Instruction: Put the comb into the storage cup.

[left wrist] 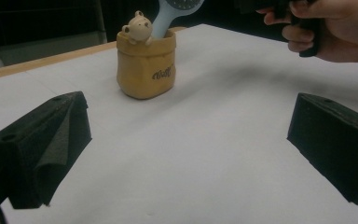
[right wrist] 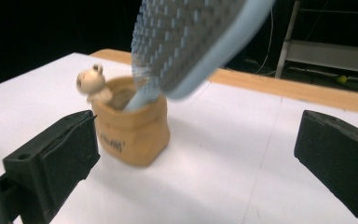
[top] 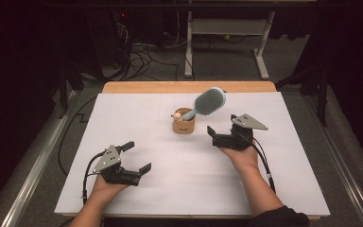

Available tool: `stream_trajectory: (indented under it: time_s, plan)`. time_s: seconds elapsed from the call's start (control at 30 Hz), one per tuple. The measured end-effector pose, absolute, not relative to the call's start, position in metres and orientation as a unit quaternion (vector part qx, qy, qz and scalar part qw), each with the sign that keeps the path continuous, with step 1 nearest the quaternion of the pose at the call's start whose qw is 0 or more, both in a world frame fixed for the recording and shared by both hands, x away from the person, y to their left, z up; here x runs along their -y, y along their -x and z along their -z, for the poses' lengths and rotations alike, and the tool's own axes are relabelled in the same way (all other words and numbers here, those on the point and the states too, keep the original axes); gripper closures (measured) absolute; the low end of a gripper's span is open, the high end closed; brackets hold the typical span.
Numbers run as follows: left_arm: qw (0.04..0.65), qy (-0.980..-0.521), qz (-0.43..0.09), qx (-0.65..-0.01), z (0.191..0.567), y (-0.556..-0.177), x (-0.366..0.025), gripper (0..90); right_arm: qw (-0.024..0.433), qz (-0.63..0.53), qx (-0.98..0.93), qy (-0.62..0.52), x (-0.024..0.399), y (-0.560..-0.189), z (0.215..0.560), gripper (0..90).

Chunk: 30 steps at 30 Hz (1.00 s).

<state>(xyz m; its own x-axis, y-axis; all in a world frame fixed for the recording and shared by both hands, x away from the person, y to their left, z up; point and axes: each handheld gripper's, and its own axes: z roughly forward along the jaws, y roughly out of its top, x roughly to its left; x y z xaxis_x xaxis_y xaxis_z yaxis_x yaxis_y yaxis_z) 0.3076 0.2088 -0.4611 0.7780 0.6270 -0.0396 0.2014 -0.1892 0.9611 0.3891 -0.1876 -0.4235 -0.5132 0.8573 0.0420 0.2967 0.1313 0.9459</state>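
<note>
The light blue hairbrush [top: 208, 101] stands handle-down in the tan sack-shaped holder [top: 184, 122] near the middle of the far half of the table, its long axis tilted up toward the far right, bristle face toward the person. The holder, a small bear figure [left wrist: 138, 27] on its rim, stands on a white sheet [top: 137, 118] over a wooden table [top: 123, 87]; behind are dim floor, cables and a desk frame. The left gripper [top: 138, 157] at near left and the right gripper [top: 221, 126] just right of the holder both have jaws spread wide, holding and touching nothing.

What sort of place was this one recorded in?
Probably a lab or workshop set up for recording: a white-covered table under a fixed camera, loose cables on the grey floor behind, and a bare desk frame against a dark backdrop.
</note>
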Motion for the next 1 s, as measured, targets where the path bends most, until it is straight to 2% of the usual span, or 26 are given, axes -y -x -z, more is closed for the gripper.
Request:
stream_trajectory:
  time_s: [0.47,0.83,1.0]
  plan:
    - [0.574,-0.747,-0.182,-0.281,0.46,-0.308,-0.211,0.5,0.273,-0.533,-0.693,-0.401,0.225,-0.328,0.449,0.5]
    - [0.571,-0.748,-0.182,-0.285,0.461,-0.307,-0.213,0.5,0.306,-0.541,-0.675,-0.398,0.264,-0.282,0.449,0.5]
    - [0.567,-0.75,-0.181,-0.288,0.462,-0.305,-0.214,0.5,0.322,-0.553,-0.657,-0.399,0.275,-0.275,0.446,0.5]
